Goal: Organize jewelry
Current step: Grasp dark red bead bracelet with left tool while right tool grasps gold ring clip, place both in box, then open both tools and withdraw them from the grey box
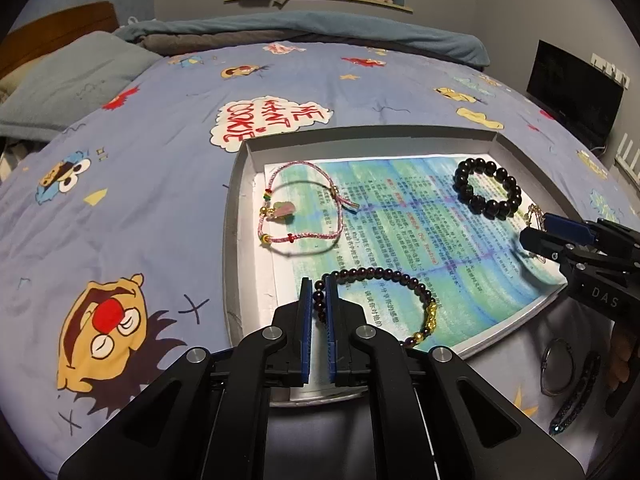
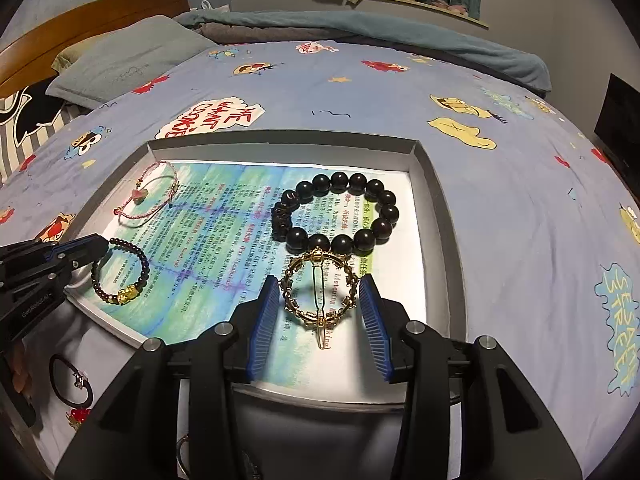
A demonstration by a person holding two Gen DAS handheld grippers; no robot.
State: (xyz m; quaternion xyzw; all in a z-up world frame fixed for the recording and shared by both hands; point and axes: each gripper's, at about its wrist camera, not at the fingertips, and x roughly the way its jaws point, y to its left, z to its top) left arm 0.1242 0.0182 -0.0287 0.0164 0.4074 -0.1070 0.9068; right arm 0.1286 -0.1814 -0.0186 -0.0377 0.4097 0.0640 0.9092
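Observation:
A shallow grey tray (image 1: 360,140) lined with a printed sheet lies on the cartoon bedspread. My left gripper (image 1: 319,280) is shut on the near-left beads of a dark red bead bracelet (image 1: 400,276) with gold charms, which rests on the sheet. My right gripper (image 2: 319,278) is shut on a gold ring-shaped hair clip (image 2: 318,296), pads at its two sides, just above the sheet at the tray's near right. A pink cord bracelet (image 1: 296,216) lies at the far left. A black bead bracelet (image 2: 336,212) lies just beyond the gold clip.
On the bedspread in front of the tray lie a black hair tie (image 2: 70,380), a silver bangle (image 1: 558,368) and a dark sparkly hair clip (image 1: 576,396). Pillows (image 2: 132,60) and a rolled blanket (image 1: 320,32) lie at the far side. A dark screen (image 1: 576,92) stands to the right.

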